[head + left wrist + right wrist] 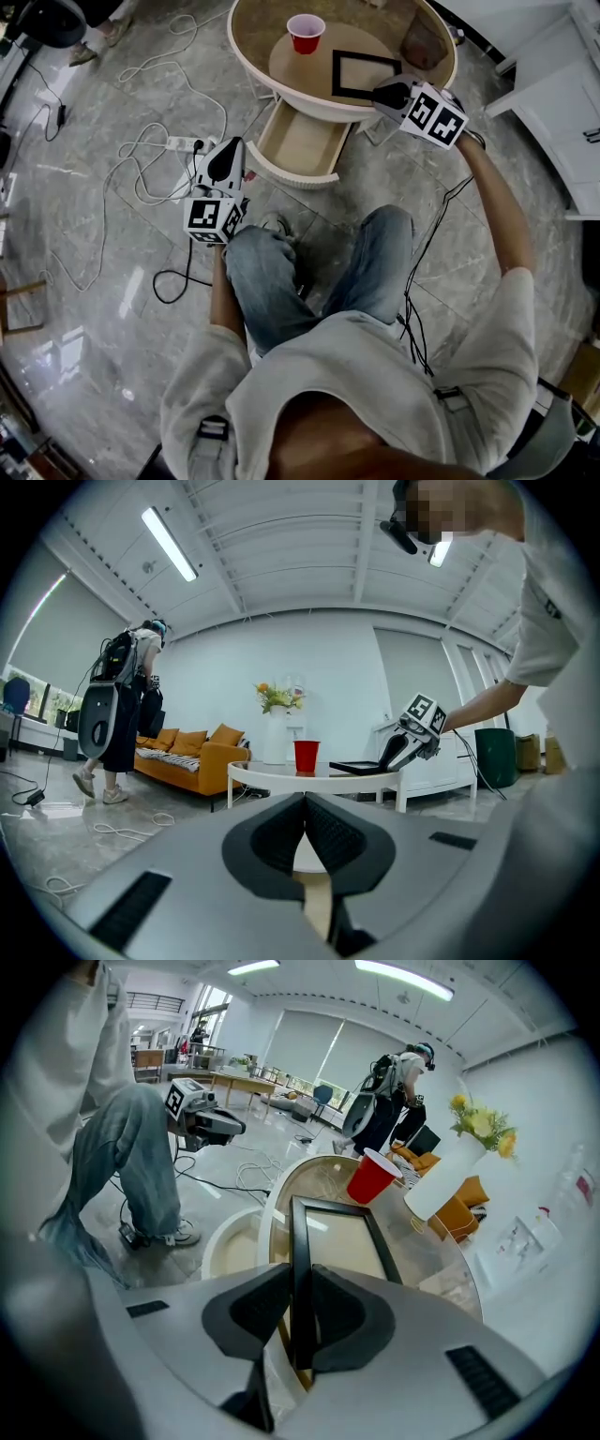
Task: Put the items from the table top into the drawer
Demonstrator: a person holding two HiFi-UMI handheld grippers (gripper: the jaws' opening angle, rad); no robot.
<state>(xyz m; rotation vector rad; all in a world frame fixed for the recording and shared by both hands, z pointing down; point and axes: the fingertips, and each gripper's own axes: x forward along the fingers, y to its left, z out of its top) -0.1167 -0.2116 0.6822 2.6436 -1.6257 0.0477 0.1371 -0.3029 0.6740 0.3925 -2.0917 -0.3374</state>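
The right tongs (300, 1277) are found pinching the near rail of a black rectangular picture frame (328, 1204), with both pads pressed against that rail. The rail's near end is hidden beneath the pads. It cannot be told whether that end is raised off the surface. The rest of the frame is observed lying on the round cream desk (246, 52), towards its right side in the head view. A red plastic cup (306, 33) is recorded upright on the desk beyond the frame, apart from it.

The left tongs (305, 803) are noted pressed together with nothing held. They are kept level just beside the person's left knee (261, 258), well apart from the desk.

A curved open drawer (298, 145) is seen pulled out under the desk's near rim. Its rear part is covered by the desk top. In the right gripper view only a pale strip of it is visible left of the frame.

A white vase with yellow flowers (441, 1185) is seen beyond the cup in both gripper views, its foot hard to make out. In the head view only a brownish blurred shape shows on that side, and it is not identified.

White cables (141, 141) are noted on the grey floor.
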